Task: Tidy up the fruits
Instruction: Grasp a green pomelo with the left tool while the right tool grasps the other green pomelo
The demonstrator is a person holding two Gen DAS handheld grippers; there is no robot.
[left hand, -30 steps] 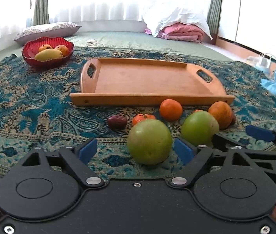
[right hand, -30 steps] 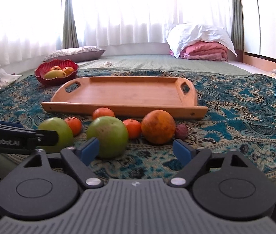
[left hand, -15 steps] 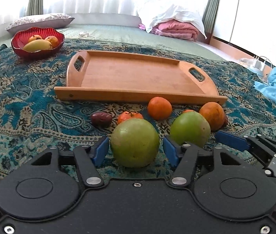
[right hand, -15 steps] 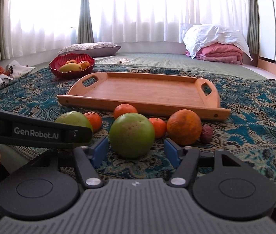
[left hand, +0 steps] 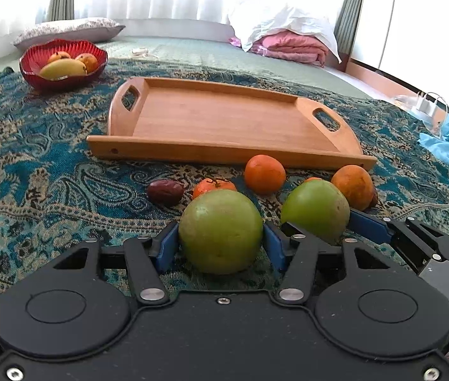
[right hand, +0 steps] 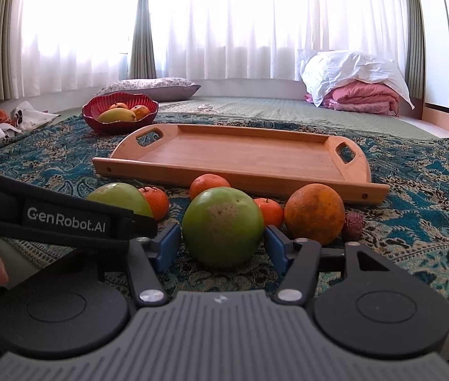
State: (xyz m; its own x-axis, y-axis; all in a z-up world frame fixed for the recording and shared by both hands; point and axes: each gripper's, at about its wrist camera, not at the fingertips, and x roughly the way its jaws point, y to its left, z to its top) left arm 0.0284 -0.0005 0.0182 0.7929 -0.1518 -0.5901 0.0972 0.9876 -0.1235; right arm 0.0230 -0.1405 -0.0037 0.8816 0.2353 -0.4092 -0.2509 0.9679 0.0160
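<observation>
The left gripper [left hand: 221, 247] had its fingers pressed on both sides of a green apple [left hand: 220, 231], and the right gripper [right hand: 223, 243] had its fingers on the sides of a second green apple [right hand: 223, 227]. On the right one a thin gap may have remained, so I judge that grip as less sure. Both apples rested on the patterned blanket [left hand: 50, 171], on the near side of the empty wooden tray [left hand: 221, 123].

The main risk, in my judgement, was slipping. The apples were round and smooth and the fingers held them near the widest part, so a quick lift could let one roll out. A dropped apple could knock the mandarins [right hand: 210, 184] and the orange [right hand: 315, 212] that lay between it and the tray. The two grippers also stood very close, so they could collide. The tray's raised rim [right hand: 240, 177] could catch a low-carried fruit.
</observation>
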